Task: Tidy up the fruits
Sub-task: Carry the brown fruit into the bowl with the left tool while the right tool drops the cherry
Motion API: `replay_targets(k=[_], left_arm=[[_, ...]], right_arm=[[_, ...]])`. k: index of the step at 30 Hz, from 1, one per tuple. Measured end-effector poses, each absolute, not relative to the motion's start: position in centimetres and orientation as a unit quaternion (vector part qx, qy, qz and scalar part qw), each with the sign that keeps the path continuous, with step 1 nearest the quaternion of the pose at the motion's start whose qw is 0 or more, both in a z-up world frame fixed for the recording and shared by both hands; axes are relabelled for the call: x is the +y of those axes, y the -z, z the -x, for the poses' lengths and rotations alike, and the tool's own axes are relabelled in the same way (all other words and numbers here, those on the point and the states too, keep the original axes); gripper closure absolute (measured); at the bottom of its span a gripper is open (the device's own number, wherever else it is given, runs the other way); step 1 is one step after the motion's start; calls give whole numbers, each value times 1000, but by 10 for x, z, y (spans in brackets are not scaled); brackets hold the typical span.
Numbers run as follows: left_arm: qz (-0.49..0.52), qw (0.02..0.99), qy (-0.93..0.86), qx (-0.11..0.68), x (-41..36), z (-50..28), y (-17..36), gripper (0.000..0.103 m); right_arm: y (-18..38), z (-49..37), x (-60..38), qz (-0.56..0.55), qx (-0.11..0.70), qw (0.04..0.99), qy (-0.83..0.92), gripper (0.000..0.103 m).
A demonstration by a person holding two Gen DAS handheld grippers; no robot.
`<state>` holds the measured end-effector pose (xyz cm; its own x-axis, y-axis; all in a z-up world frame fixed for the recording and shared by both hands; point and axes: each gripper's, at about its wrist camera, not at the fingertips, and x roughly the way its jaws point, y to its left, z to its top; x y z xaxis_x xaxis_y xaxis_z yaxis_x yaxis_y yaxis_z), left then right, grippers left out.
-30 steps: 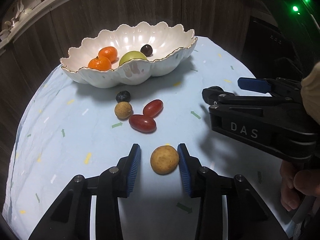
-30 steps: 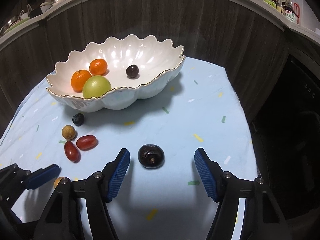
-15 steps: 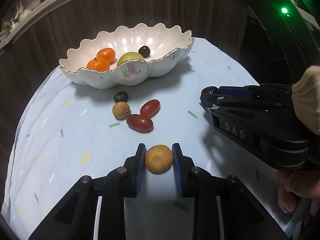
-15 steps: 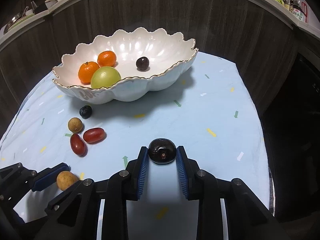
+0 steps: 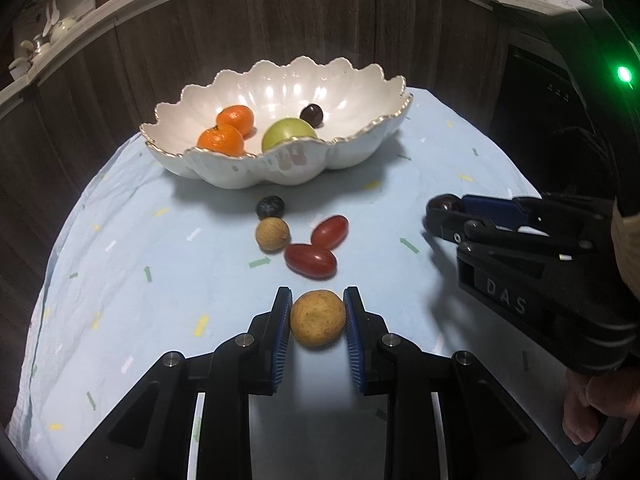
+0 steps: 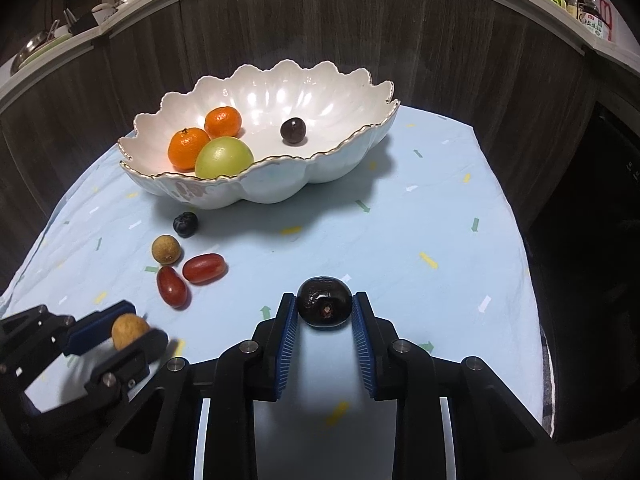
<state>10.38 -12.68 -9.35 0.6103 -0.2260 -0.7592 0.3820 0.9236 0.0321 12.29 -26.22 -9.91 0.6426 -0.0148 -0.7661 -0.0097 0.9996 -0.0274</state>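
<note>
- Handling: small round fruits, judged light, smooth and apt to roll; the tan fruit [image 5: 317, 323] looks firm-skinned, the dark fruit [image 6: 324, 307] glossy, probably softer and easily bruised. Hold is best taken across the widest part, as both grips show.
- Left gripper [image 5: 317, 322], lower centre of its view: jaws have just been closing and now stand narrow, blue pads pressed on both sides of the tan fruit.
- Right gripper [image 6: 324, 312], lower centre: narrow, clamped on the dark fruit, stem end facing the camera.
- Bowl [image 6: 360, 144], scalloped, white, gold-rimmed, upper centre: holds two oranges, a green fruit and a dark one.
- Loose fruit on the blue cloth [image 6: 420, 220]: two red grapes [image 6: 205, 268], one tan, one blue-black, below the bowl.
</note>
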Motion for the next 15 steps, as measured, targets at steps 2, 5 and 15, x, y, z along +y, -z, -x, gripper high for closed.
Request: replay_targets(k=[2,5,15], left_arm=[[-95,895,168,403,-124,-105,90,76],[-93,896,165,400,-120,-107,87,76],[-86,902,163,391,-109,-106,75,76]], right_arm=[[97,-122,-262,13,421,907,2,74],[96,-119,-260,13,419,908,2,74],[84,-112,-253,18,410,912,6,74]])
